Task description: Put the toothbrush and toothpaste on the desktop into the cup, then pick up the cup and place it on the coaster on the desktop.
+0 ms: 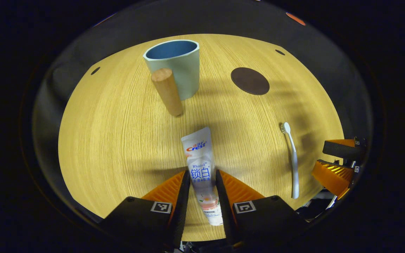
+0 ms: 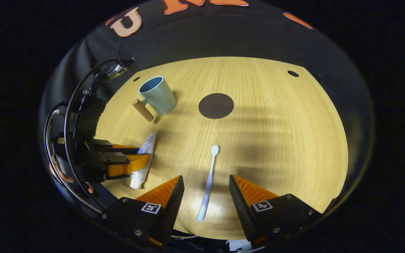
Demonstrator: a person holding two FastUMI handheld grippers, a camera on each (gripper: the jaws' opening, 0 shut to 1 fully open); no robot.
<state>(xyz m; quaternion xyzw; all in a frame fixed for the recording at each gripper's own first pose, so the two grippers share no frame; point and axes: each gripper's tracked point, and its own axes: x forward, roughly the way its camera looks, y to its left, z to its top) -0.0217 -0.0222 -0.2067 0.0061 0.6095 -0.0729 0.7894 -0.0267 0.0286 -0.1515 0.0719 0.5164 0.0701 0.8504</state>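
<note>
L gripper [image 1: 202, 182]: jaws clamped on the toothpaste [image 1: 202, 168], both fingers pressing its sides at the lower half of the tube. Tube's long axis runs straight fwd between the fingers, crimped end pointing toward the cup [image 1: 176, 66]. In the right gripper view the same gripper [image 2: 132, 160] sits across the tube [image 2: 144, 161] near the surface's left edge; can't tell if the tube is lifted off the surface [image 1: 118, 140] or lying on it.

R gripper [image 2: 206, 191]: jaws spread wide, nothing held. Toothbrush [image 2: 207, 184] lies flat on the surface between the two fingers, touching neither. Long axis approx. parallel to the fingers, head end away from the jaws, handle end nearest the camera.

Cup: upright, mouth open, wooden handle [image 1: 167, 91] facing the L gripper. Directly ahead of the toothpaste, apart from it. L gripper is the nearer one to the cup.

Coaster [image 1: 250, 80]: dark disc, bare, to the right of the cup, apart from it.

Judgement: step in hand = toothpaste into cup. Key relation: cup lies in line w/ the tube axis, so the move prob. needs lift + tilt to drop it in end-first. Toothbrush not yet gripped; R jaws aligned to close on it.
</note>
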